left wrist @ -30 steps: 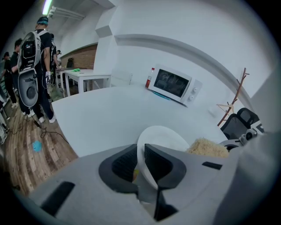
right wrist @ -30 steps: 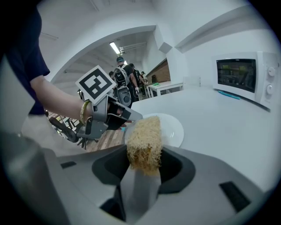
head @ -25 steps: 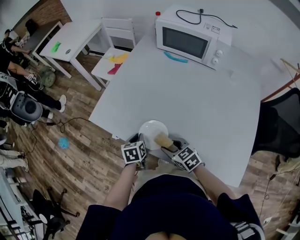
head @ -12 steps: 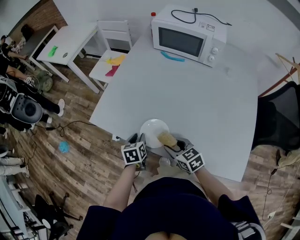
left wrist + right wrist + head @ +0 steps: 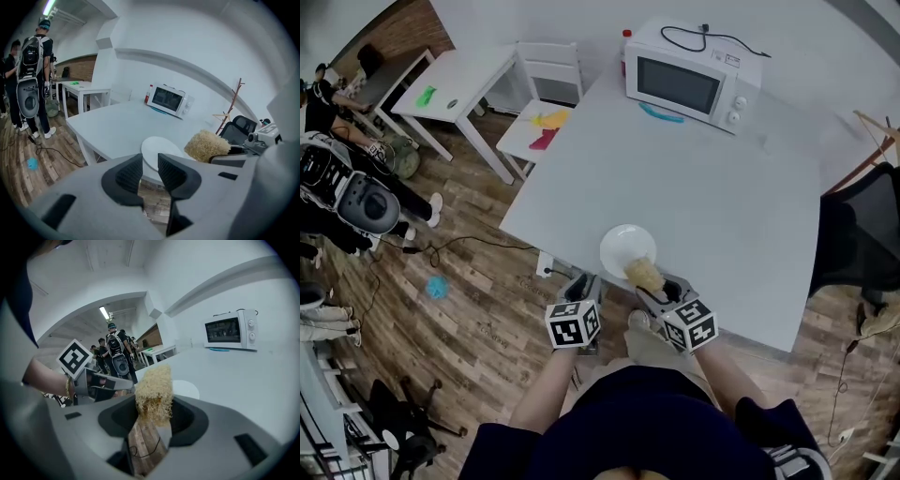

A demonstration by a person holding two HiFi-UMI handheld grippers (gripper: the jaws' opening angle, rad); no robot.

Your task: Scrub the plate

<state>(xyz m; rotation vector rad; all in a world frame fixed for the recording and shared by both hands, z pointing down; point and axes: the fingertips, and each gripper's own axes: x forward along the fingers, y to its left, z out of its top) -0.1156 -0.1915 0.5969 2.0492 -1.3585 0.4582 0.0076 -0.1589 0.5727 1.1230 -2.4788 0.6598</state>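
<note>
Your left gripper [image 5: 150, 171] is opening its jaws with nothing between them, just off the table [image 5: 722, 187] at 7 o'clock of the plate [image 5: 623, 246], so it steadies nothing. Your right gripper [image 5: 152, 416] clamps the fibrous scrubber [image 5: 153, 387] over the plate's 5 o'clock rim, probably to scrub. The plate lies flat near the table's 6 o'clock edge.

Head view overhead; gripper views toward plate [image 5: 628, 246]
</note>
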